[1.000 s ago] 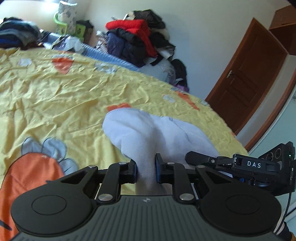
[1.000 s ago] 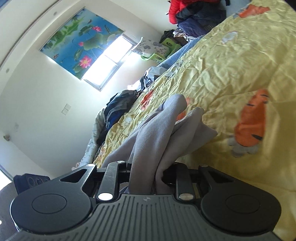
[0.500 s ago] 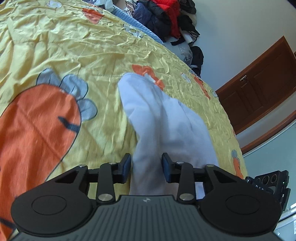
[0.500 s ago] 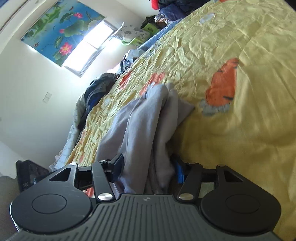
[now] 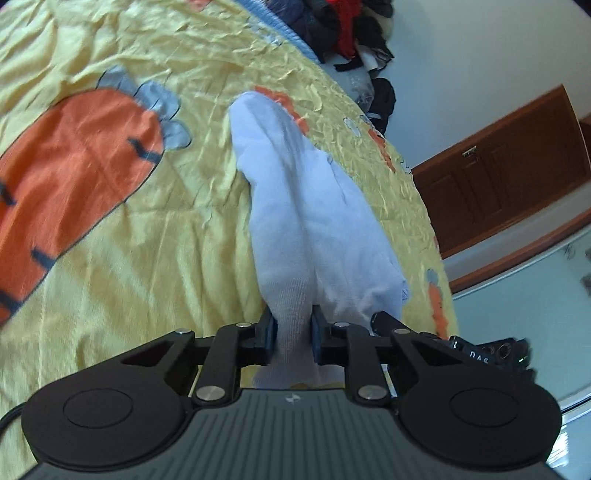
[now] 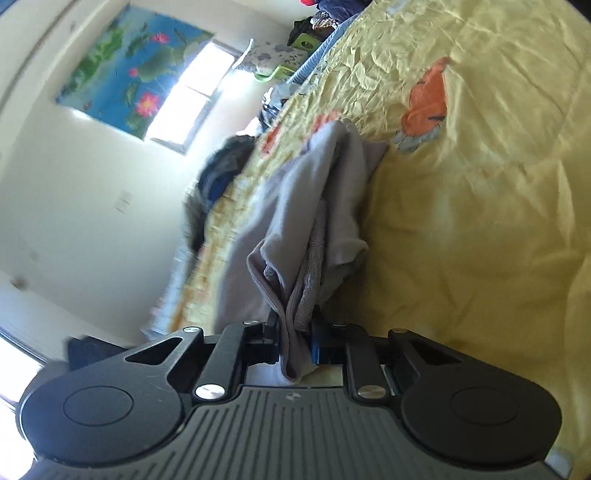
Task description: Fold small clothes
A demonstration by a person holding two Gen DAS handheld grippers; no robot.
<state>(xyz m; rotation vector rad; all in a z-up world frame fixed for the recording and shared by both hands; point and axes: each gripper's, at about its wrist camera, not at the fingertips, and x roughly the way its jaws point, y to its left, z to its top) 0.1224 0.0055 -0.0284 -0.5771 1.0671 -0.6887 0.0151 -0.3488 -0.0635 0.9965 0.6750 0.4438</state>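
Bedspread (image 5: 155, 229): yellow and creased, printed with orange carrots; it covered the bed and filled most of both views.
Door (image 5: 498, 173): brown wood, shut, past the far corner of the bed in the left wrist view.
Wall picture (image 6: 125, 70): blue with pink lotus flowers, beside a bright window in the right wrist view.
Clothes pile (image 5: 340, 29): dark and red garments heaped beyond the bed's far edge.
Pale garment (image 5: 306, 206): light grey-white knit, lying bunched lengthwise on the bedspread, its near end lifted into both grippers.
Left gripper (image 5: 292, 339): jaws had just been closing; they were clamped on a ribbed fold of the pale garment.
Right gripper (image 6: 295, 343): jaws had just been closing; they pinched several gathered layers of the same garment (image 6: 314, 206).
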